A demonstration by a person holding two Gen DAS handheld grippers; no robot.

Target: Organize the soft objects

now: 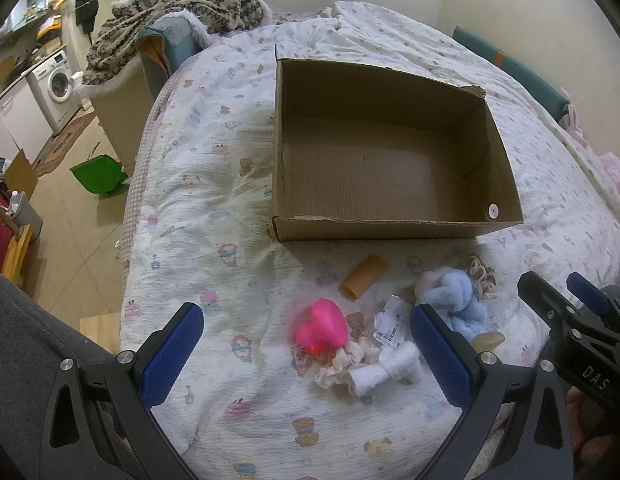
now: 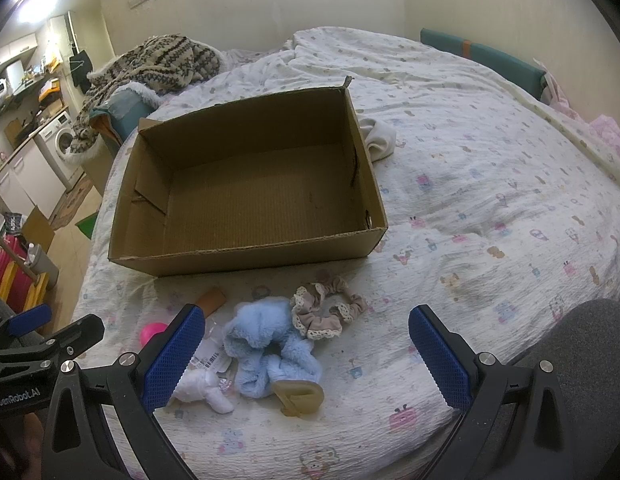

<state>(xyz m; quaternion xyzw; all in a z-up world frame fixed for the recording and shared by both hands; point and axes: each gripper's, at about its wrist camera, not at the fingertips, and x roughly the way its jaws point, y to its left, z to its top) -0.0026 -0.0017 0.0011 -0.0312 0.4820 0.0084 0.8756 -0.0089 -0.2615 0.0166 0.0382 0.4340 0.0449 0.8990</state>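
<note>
An empty cardboard box [image 1: 506,168] [image 2: 130,192] stands open on the bed. In front of it lies a pile: a pink rubber duck [image 1: 322,326] [image 2: 152,332], an orange tube [image 1: 362,276] [image 2: 212,299], a fluffy blue cloth [image 1: 460,296] [image 2: 266,344], a beige lace scrunchie [image 1: 482,276] [image 2: 326,312], a cream scrunchie [image 1: 342,360], a rolled white cloth [image 1: 386,372] [image 2: 202,390], a paper tag [image 1: 392,320] and a tan piece [image 2: 300,396]. My left gripper [image 1: 306,356] is open above the duck. My right gripper [image 2: 306,356] is open above the blue cloth; it also shows in the left wrist view [image 1: 558,292].
A white cloth [image 2: 378,138] lies behind the box's right side. A knitted blanket [image 1: 170,12] is heaped at the bed's far left corner. The floor at the left holds a green bin [image 1: 100,174], a washing machine [image 1: 56,80] and a red rack [image 2: 10,268].
</note>
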